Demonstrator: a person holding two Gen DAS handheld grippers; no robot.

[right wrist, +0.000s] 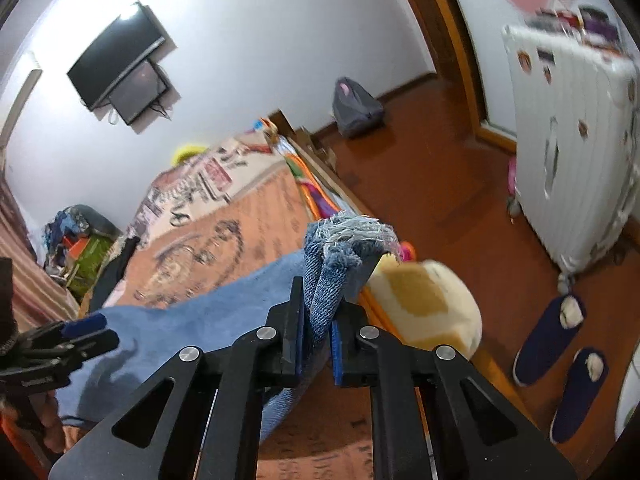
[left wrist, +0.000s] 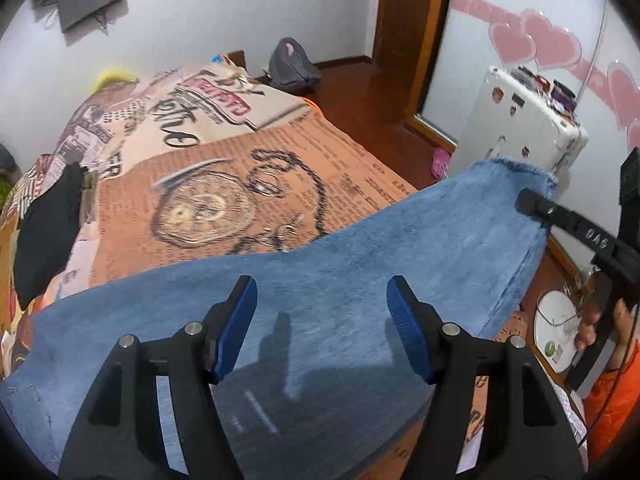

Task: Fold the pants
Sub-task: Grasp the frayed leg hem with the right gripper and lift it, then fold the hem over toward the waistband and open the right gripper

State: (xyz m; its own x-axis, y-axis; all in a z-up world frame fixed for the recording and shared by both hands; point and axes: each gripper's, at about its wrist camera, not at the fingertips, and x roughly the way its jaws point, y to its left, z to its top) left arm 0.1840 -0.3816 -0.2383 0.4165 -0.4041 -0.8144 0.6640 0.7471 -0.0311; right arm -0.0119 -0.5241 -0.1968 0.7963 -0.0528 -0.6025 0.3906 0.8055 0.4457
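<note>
The blue denim pants (left wrist: 320, 280) lie across the lower frame on the orange printed bedspread (left wrist: 240, 168), barely folded: right gripper (right wrist: 316, 340) fingers pinch the frayed hem, left gripper (left wrist: 322, 328) hovers wide open, empty.

bed (left wrist: 280, 168) with orange newsprint-pattern cover, pocket-watch print | blue denim pants (left wrist: 320, 280) spread across near end, hem end lifted off | black garment (left wrist: 48, 232) at left edge | cream printed pillow (left wrist: 224, 104) at far end
</note>
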